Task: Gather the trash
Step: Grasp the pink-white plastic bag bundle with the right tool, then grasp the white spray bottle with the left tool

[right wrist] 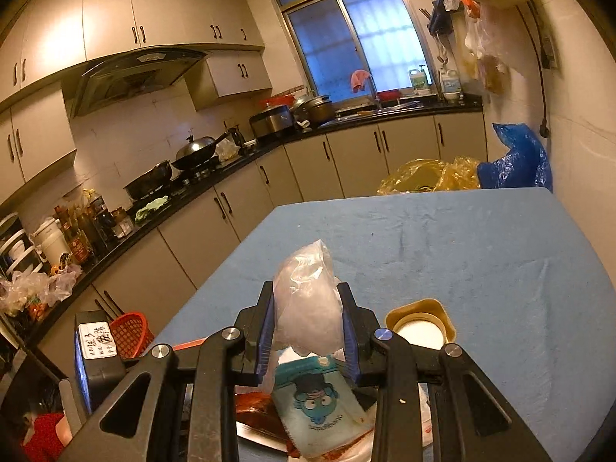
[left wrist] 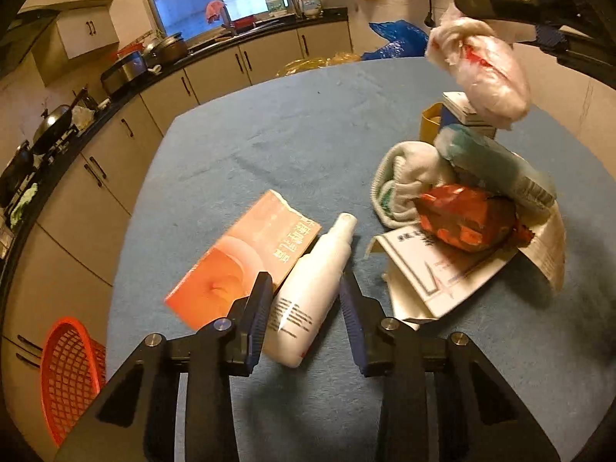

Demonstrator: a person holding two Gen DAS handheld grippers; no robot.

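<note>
Kitchen cabinets (right wrist: pixel 200 238) and a black countertop crowded with pots are surrounding a bench (left wrist: pixel 277 142) that is being covered by a blue cloth. On that cloth a white spray bottle (left wrist: pixel 308 292) is lying on its side between the two fingers of the left tongs (left wrist: pixel 306 288); whether the pads are pressing on it cannot be told. Just beside the bottle, to its left in the left wrist view, an orange carton (left wrist: pixel 242 265) is lying flat and touching it. To the right of the bottle a heap of trash is being formed by printed white paper (left wrist: pixel 435 269), a red crumpled wrapper (left wrist: pixel 466 215), a rolled white cloth (left wrist: pixel 404 181) and a teal pouch (left wrist: pixel 496 165) that is resting on top. Above that heap a crumpled white plastic bag (right wrist: pixel 308 308) is being held off the bench, clamped between the pads of the right tongs (right wrist: pixel 308 319). A yellow container (right wrist: pixel 421 323) with a white inside is standing on the cloth near the heap. Beside the bench, down low, a red mesh basket (left wrist: pixel 71 377) is being seen.
</note>
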